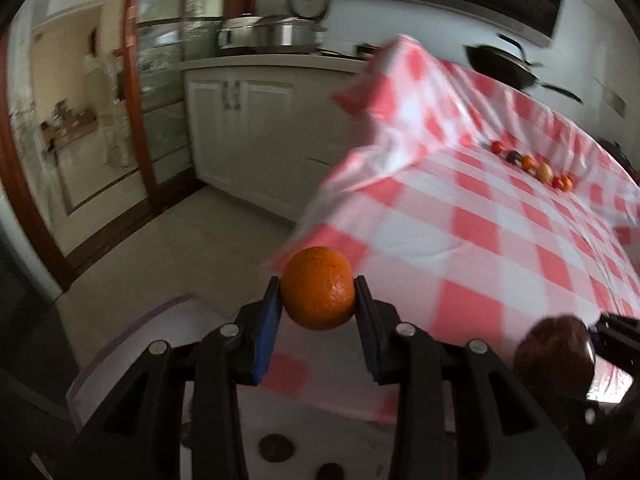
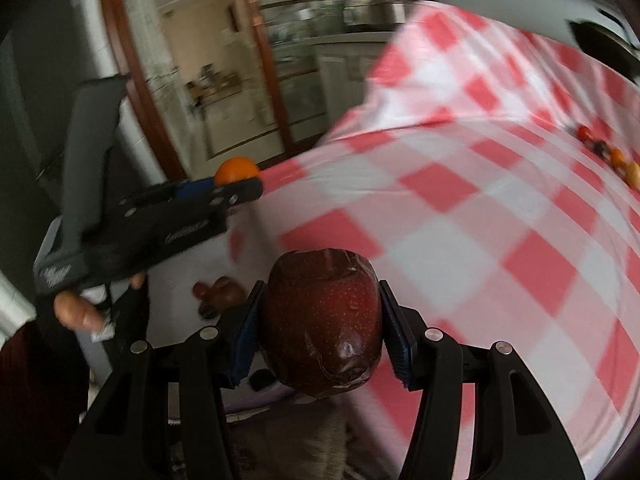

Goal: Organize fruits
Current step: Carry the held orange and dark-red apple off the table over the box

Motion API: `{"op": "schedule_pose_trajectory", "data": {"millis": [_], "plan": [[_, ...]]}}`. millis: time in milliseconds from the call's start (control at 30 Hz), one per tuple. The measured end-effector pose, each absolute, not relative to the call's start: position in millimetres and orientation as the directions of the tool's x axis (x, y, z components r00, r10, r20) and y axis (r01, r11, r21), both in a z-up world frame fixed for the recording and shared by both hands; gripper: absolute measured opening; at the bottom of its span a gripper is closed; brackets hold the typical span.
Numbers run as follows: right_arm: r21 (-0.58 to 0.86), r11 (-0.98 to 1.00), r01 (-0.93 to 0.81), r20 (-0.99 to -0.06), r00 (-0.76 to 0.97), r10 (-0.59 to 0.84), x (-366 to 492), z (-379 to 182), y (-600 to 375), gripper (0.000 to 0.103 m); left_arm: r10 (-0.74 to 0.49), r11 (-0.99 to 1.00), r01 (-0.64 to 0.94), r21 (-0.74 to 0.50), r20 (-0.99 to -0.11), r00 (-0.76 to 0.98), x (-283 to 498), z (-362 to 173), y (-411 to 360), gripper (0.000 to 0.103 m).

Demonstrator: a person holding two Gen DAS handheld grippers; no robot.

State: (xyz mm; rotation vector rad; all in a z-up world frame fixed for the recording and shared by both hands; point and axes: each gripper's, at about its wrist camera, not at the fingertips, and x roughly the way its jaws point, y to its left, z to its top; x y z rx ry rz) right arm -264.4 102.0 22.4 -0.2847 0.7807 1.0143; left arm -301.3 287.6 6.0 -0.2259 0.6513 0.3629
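Right gripper (image 2: 320,316) clamps a dark red apple (image 2: 322,320) above the checked cloth (image 2: 460,208); left gripper (image 2: 236,184) apparently grips an orange (image 2: 236,170).

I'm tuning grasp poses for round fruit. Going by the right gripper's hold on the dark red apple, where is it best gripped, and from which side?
Grip the dark red apple across its widest middle, as the right gripper does: one pad on each flank, approaching from the blossom end, which faces the camera. The flanks bulge evenly there, so the flat pads seat squarely.
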Motion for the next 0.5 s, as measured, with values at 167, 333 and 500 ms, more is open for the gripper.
{"op": "schedule_pose_trajectory", "data": {"millis": [167, 333, 500], "plan": [[0.074, 0.354, -0.932, -0.741, 0.187, 0.645, -295.7, 6.3, 146.0, 0.054, 0.334, 0.851, -0.518, -0.087, -0.671, 0.661, -328.0, -15.8, 335.7, 0.036], [0.040, 0.204, -0.978, -0.797, 0.092, 0.596, -328.8, -20.8, 182.1, 0.054, 0.377, 0.783, -0.617, -0.079, -0.730, 0.571, -352.2, -45.5, 372.6, 0.036], [-0.010, 0.073, -0.997, -0.879, 0.043, 0.474, -352.4, -62.8, 221.7, 0.054, 0.395, 0.745, -0.666, 0.020, -0.819, 0.417, -358.6, -84.9, 394.4, 0.036]]}}
